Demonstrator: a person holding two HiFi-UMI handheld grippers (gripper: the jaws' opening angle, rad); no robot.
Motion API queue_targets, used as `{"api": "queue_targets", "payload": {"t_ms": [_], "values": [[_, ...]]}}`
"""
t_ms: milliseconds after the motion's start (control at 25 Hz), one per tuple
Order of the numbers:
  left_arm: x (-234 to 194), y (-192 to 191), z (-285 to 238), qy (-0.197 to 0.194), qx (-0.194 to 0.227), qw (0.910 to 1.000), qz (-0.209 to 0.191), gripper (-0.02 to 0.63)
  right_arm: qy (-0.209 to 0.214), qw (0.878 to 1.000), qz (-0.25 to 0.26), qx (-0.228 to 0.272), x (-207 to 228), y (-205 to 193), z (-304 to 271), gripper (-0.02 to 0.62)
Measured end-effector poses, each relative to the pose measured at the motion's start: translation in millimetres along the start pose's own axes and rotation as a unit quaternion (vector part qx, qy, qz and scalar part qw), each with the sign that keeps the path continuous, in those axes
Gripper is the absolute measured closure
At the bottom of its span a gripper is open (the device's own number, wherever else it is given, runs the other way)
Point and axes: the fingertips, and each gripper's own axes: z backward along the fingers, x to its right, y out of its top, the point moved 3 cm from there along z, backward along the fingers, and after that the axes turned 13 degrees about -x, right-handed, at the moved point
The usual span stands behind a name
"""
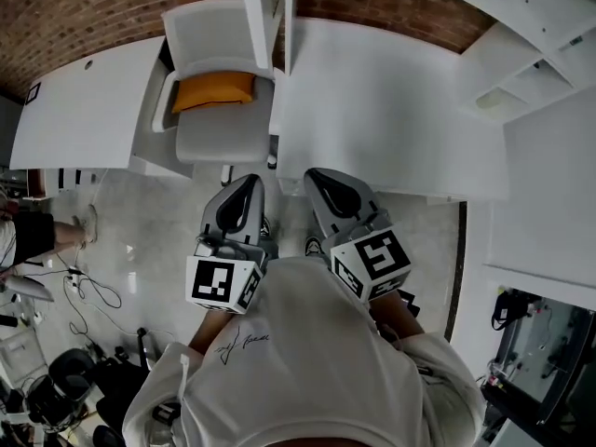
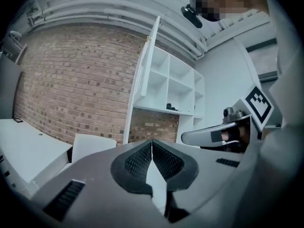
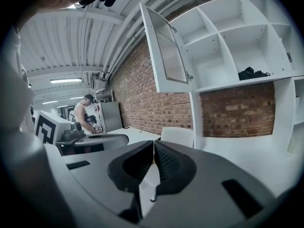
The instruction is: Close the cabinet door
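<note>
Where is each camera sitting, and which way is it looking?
Head view: on the person's head, looking steeply down at the chair and desk; shirt, left tongs and right tongs show.
Left gripper view: on the left tongs, looking along shut jaws up at the open cabinet door; right tongs at right.
Right gripper view: on the right tongs, jaws shut, looking up at the shelves; left tongs at left.
Shared: both gripper views show cabinet door, shelves, brick wall.

Cushion on chair, chair left of cabinet door, counter right
</note>
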Motion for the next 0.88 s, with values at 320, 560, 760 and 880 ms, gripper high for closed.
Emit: {"api": "queue_targets", "payload": {"t_ms": [320, 560, 760, 880], "values": [[-39.1, 20.8, -6.1, -0.062, 0.019, 0.9974, -0.032, 0.589, -0.065, 0.997, 0.003, 0.039, -18.6, 39.2, -25.4, 0.571], [-59.8, 28.4, -10.1, -0.105, 0.021, 0.9933, -0.044, 0.589, -0.12, 0.991, 0.014, 0.055, -28.1, 65.7, -33.2, 0.57], [-72.6, 33.9, -12.7, -0.13, 0.031, 0.9897, -0.051, 0.589, -0.167, 0.982, 0.016, 0.081, -31.7, 92.7, -34.7, 0.569], [-75.3, 37.4, -13.5, -0.144, 0.036, 0.9877, -0.049, 0.589, -0.191, 0.977, 0.02, 0.095, -32.5, 108.7, -34.1, 0.569]]}}
